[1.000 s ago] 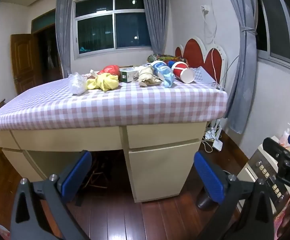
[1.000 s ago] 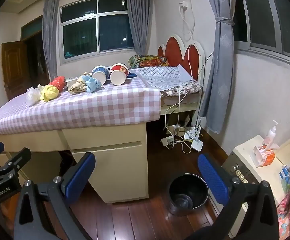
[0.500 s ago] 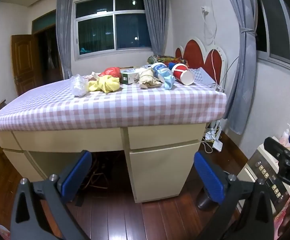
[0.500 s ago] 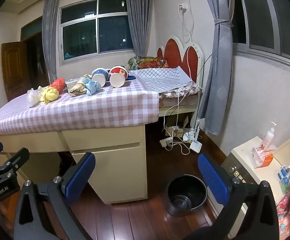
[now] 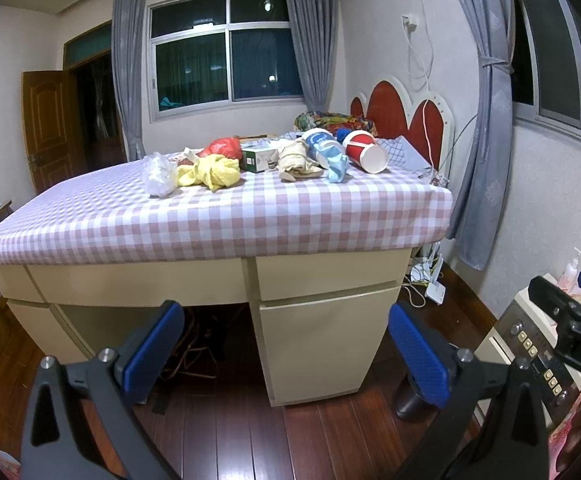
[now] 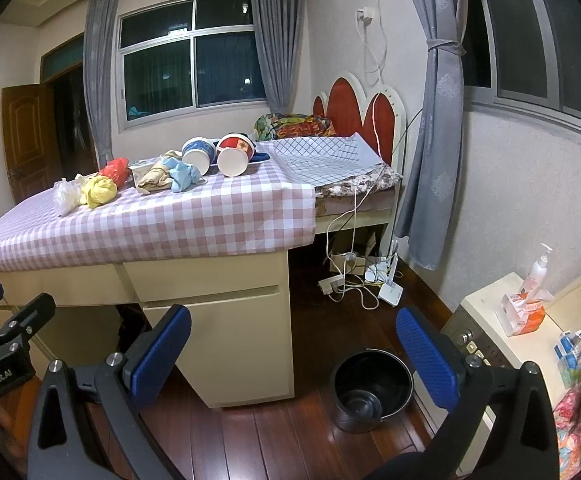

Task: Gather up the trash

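Observation:
Trash lies in a row at the far side of the checked tablecloth [image 5: 218, 216]: a clear bag [image 5: 157, 174], a yellow wad [image 5: 210, 172], a red bag [image 5: 223, 147], a small green box [image 5: 258, 159], a beige wad [image 5: 295, 162], a blue cloth [image 5: 336, 165] and a red paper cup [image 5: 366, 151] on its side. The right wrist view shows the same row, with two cups [image 6: 230, 154] lying mouths toward me. A black bin [image 6: 370, 388] stands on the floor right of the desk. My left gripper [image 5: 286, 354] and right gripper [image 6: 294, 354] are both open and empty, low before the desk.
The cream desk [image 5: 314, 320] has drawers facing me. Cables and a power strip [image 6: 350, 276] lie on the wooden floor by the bed [image 6: 350, 168]. A cream cabinet [image 6: 490, 320] with a tissue box and pump bottle stands at the right. A wooden door [image 5: 46, 128] is at far left.
Both cameras have risen slightly and edged toward the desk, so more of the tabletop shows. Both grippers stay open and the trash has not moved.

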`<state>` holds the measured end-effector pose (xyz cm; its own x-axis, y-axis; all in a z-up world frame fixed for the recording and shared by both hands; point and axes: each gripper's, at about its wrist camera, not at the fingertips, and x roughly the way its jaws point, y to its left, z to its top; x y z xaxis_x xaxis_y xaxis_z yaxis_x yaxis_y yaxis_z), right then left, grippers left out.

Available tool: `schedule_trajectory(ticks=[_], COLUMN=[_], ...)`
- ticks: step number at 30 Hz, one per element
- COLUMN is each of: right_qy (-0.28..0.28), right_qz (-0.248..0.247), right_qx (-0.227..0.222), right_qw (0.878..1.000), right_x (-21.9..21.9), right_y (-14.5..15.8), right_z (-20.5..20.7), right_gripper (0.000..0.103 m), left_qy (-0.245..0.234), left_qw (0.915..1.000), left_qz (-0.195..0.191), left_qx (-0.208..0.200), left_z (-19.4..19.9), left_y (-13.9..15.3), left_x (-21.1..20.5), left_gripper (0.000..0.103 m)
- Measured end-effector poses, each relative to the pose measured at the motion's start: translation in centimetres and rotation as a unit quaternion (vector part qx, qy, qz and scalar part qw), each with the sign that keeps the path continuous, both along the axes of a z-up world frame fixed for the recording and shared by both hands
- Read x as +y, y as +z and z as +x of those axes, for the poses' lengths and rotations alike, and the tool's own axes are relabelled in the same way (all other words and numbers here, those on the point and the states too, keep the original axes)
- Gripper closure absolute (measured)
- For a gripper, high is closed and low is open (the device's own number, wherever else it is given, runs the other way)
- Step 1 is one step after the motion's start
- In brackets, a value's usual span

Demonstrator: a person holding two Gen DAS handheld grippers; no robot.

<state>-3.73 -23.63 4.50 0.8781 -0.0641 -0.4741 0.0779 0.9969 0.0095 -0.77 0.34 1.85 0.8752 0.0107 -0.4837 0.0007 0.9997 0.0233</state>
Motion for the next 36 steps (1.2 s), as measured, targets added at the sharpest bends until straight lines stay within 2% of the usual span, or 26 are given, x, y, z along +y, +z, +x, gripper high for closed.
schedule_trajectory(ticks=[36], right_qy=[-0.002], right_qz=[0.000], right_qx=[-0.004], right_qw=[1.000], right_x=[-0.12], right_y=[-0.07], right_z=[0.29], right_gripper=[0.000], left_qy=[0.000], left_qw=[1.0000], left_qz=[0.000], left_qx=[-0.001], left_z=[-0.20], left_y=[0.19], left_x=[0.00], left_gripper=[0.000])
